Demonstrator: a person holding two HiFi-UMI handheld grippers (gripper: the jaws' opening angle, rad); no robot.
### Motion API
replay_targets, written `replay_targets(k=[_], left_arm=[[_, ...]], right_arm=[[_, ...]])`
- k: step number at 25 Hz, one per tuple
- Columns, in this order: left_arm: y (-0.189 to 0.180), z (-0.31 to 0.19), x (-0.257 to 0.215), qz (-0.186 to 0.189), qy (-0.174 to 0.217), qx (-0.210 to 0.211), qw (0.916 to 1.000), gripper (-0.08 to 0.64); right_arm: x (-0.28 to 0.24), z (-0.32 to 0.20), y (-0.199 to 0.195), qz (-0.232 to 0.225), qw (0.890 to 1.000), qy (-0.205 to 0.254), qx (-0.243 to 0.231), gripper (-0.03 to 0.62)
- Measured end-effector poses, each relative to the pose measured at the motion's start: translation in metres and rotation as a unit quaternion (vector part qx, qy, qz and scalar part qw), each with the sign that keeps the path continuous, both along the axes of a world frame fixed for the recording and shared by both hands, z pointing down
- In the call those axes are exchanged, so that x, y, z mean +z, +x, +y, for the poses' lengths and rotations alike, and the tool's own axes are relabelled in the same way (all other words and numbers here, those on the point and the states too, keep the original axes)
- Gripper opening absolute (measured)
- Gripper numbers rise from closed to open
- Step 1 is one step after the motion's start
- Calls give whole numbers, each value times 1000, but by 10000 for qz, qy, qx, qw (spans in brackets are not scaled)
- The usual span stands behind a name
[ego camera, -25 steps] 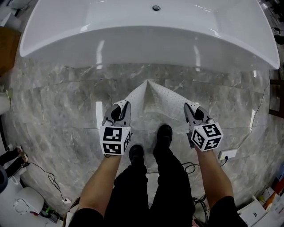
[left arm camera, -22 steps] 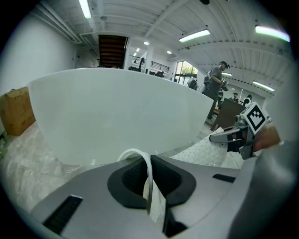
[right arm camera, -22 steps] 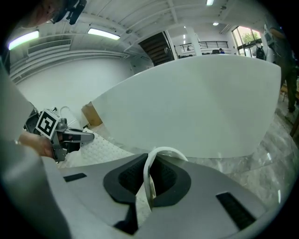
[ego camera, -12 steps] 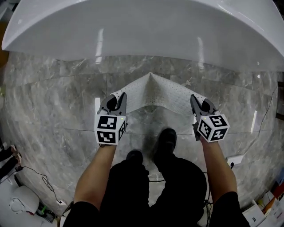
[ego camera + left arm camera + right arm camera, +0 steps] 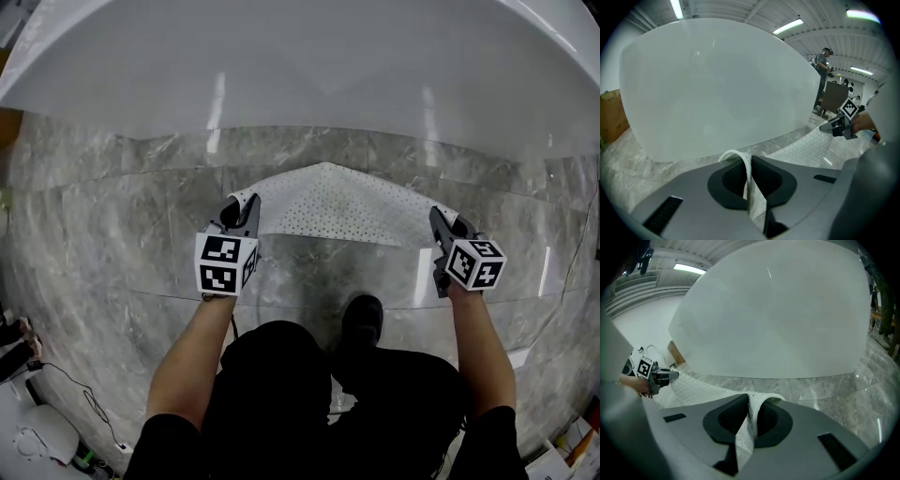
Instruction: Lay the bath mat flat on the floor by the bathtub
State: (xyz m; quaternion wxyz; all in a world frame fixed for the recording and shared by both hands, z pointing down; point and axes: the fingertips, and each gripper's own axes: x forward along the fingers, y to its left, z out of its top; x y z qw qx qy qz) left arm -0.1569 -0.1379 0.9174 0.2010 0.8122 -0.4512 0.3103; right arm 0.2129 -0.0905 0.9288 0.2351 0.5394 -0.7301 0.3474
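A white perforated bath mat (image 5: 339, 204) hangs stretched between my two grippers just in front of the white bathtub (image 5: 309, 75), its far edge peaked in the middle and low over the marble floor (image 5: 103, 216). My left gripper (image 5: 242, 208) is shut on the mat's left corner (image 5: 746, 174). My right gripper (image 5: 444, 225) is shut on the mat's right corner (image 5: 749, 420). In the left gripper view the mat (image 5: 806, 149) runs across to the right gripper (image 5: 836, 125). The right gripper view shows the mat (image 5: 696, 389) reaching the left gripper (image 5: 665, 376).
The tub's curved side wall (image 5: 717, 89) fills both gripper views close ahead. My black shoe (image 5: 362, 317) stands on the floor behind the mat. A brown cardboard box (image 5: 611, 115) sits left of the tub. Cables and white gear (image 5: 42, 436) lie at the lower left.
Both grippers have dropped toward the floor and spread apart, pulling the mat wider and flatter. The view has closed in on the tub, and one shoe has gone out of sight.
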Motion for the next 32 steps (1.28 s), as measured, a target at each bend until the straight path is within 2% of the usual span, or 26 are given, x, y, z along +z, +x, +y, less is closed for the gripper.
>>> replay_targets(k=[3, 7, 12, 17, 20, 22, 24, 25, 27, 29, 30, 32], left_arm=[[-22, -12, 18, -77, -68, -118, 9999, 26], [-55, -18, 46, -88, -407, -430, 9982, 26], [-73, -3, 59, -424, -414, -364, 9976, 28], [-74, 12, 31, 266, -671, -692, 9950, 28], [-73, 15, 23, 295, -731, -731, 9942, 28], [-77, 17, 39, 81, -901, -707, 9934, 29], [-77, 16, 58, -353, -916, -482, 9940, 37], [-74, 14, 66, -573, -862, -358, 9940, 38], [-70, 8, 76, -928, -724, -185, 9929, 41], [-69, 2, 82, -1173, -657, -71, 9909, 44], [-71, -1, 87, -1274, -669, -26, 9896, 48], [-75, -5, 98, -1459, -775, 53, 9862, 62]], right_arm=[[25, -4, 23, -7, 9997, -117, 208, 41], [53, -15, 44, 169, 9989, -224, 382, 47], [66, -28, 52, 285, 9986, -350, 276, 60], [81, -28, 66, 307, 9975, -458, 434, 81], [88, -19, 81, 56, 9964, -487, 688, 119], [92, -9, 103, 56, 9929, -515, 1072, 191], [93, -2, 127, 306, 9889, -538, 1353, 192], [93, -1, 134, 493, 9883, -543, 1340, 192], [91, -8, 131, 859, 9901, -532, 970, 192], [87, -22, 105, 1183, 9914, -501, 237, 192], [86, -31, 87, 1368, 9892, -474, -225, 192], [86, -49, 43, 1754, 9761, -380, -1223, 196]])
